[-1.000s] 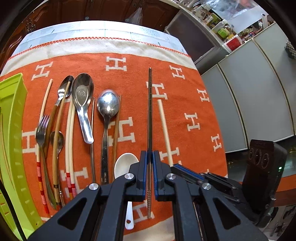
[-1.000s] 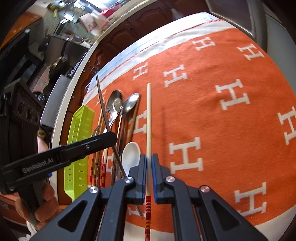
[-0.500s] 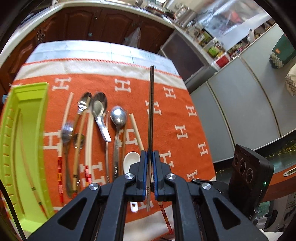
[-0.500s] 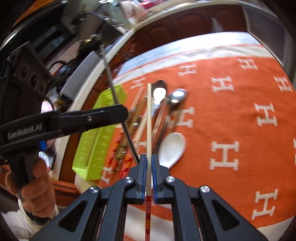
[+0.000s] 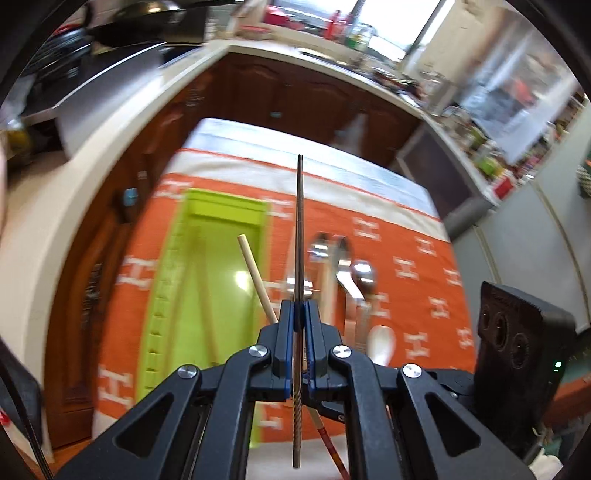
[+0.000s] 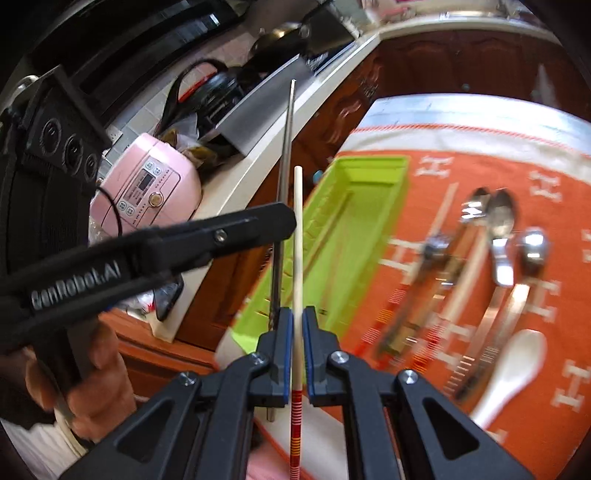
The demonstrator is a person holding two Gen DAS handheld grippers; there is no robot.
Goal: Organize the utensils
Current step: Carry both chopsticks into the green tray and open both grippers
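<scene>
Metal chopstick [image 5: 300, 236] pinched in left hand-held gripper [image 5: 299, 325], pale chopstick [image 6: 297, 236] with red-striped end pinched in right hand-held gripper [image 6: 297, 332]; both above green tray [image 5: 162, 295] on orange cloth [image 5: 424, 266], spoons [image 6: 502, 236] lying beside tray.

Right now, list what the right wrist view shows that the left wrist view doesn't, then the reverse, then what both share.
Only the right wrist view: a pink rice cooker on the counter, the person's hand gripping the left tool's handle, and the right tool shut on a pale chopstick.

Only the left wrist view: a window and the left tool head-on.

Both: the green tray, the orange cloth, the spoons, the metal chopstick.
</scene>
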